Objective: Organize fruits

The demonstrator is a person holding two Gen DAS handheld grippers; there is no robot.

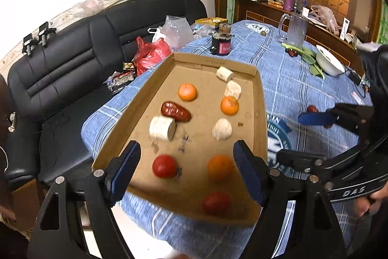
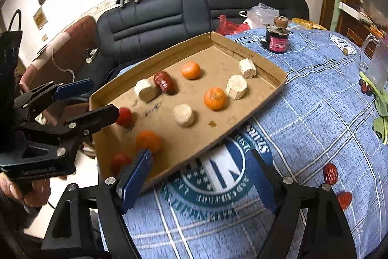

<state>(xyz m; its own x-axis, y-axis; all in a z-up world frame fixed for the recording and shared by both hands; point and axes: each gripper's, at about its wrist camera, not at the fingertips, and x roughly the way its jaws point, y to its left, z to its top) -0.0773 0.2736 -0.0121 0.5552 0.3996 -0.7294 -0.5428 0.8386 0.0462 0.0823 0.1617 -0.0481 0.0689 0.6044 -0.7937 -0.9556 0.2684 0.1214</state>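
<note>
- Two grippers were up over the cardboard tray (image 1: 259, 98), which sat on the blue plaid cloth (image 1: 291, 79) covering your counter.
- Your left gripper (image 1: 186, 171) hung above the near end of the tray, jaws spread wide with nothing between them.
- Your right gripper (image 2: 198, 181) hovered just off the tray's near right edge, over the round logo on the cloth, jaws released too.
- Inside the tray: three oranges, one at the back (image 1: 187, 91), one mid-right (image 1: 229, 105), one near the front (image 1: 219, 167).
- Two tomatoes sat near the front, one on the left (image 1: 165, 166) and one closest to you (image 1: 216, 203).
- A dark red date (image 1: 175, 112) was touching a pale cylinder chunk (image 1: 162, 128); three more pale chunks were spread along the right side.
- Outside the tray, two red dates (image 2: 330, 173) lay on the cloth to your right.
- A black jar (image 1: 221, 40) stood just behind the tray, and a glass pitcher (image 1: 294, 28) farther back.
</note>
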